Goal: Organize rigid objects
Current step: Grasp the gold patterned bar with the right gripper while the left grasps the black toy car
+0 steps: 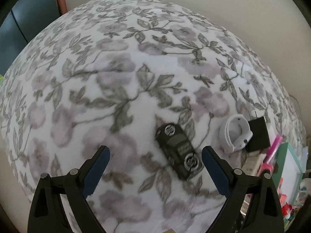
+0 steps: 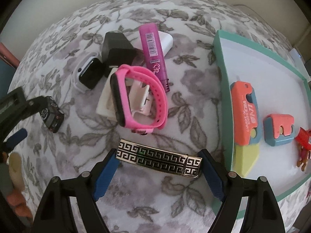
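- A gold-and-black patterned bar (image 2: 158, 160), a flat metal piece with a Greek-key design, lies crosswise between the two blue pads of the right gripper (image 2: 157, 160); each end sits at or against a pad, but whether the pads press on it cannot be told.
- The right gripper's jaws stand wide, spanning the bar's full length, above the floral blanket (image 2: 175, 106).
- Just beyond the bar lies a pink watch band (image 2: 140, 97), looped on its side over a small white clip and a cream card.
- Farther back, a magenta tube (image 2: 155, 56) with a barcode leans across a white block (image 2: 165, 40); beside it sit two black cubes (image 2: 118, 48) and a white smartwatch (image 2: 88, 73) with a dark screen.
- To the right, a teal-rimmed tray (image 2: 221, 77) with a white floor holds two orange-and-blue pieces (image 2: 245, 112), a yellow wedge and a small red item at the edge.
- A small black toy car (image 1: 178, 152) lies on the blanket, tilted diagonally, close to the left gripper's right-hand pad yet apart from it.
- The left gripper (image 1: 155, 154) hangs open over the blanket with nothing between its pads.
- In the left wrist view the white smartwatch (image 1: 236, 134) stands on its side beyond the car, beside a black cube (image 1: 258, 135).
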{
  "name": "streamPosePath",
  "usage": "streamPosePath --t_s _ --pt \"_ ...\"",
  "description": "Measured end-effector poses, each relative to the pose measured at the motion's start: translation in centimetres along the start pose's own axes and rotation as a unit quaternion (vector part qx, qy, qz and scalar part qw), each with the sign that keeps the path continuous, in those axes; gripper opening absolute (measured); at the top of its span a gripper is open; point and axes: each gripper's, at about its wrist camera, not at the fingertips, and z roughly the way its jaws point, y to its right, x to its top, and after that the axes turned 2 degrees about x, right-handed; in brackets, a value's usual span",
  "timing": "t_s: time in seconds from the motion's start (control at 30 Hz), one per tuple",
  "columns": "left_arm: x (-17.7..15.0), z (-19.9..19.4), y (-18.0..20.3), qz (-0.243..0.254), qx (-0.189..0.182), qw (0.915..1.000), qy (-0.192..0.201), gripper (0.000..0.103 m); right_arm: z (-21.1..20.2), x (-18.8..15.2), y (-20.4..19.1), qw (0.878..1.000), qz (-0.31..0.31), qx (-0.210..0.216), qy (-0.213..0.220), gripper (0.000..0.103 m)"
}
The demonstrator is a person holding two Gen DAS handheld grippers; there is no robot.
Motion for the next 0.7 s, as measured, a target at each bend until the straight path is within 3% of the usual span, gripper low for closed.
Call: streamPosePath --t_s 0.2,0.4,0.53,0.7 --pt "0.2 2.1 1.0 0.012 0.029 0.9995 -0.005 0.094 0.3 0.9 -0.3 1.000 -0.008 -0.002 0.000 0.085" --pt "0.5 3.0 1.9 0.024 0.043 0.9988 -0.003 0.074 0.8 1.9 0.0 1.000 -0.016 -0.007 0.001 0.085" --pt "0.4 2.9 3.0 0.034 0.035 0.9988 0.001 0.053 0.3 0.9 -0.6 1.000 -0.019 -0.006 0.003 0.085" --pt "-0.4 2.5 3.7 0.049 0.036 0.9982 -0.002 0.043 0.4 0.5 -0.8 1.000 -0.026 -0.008 0.006 0.085"
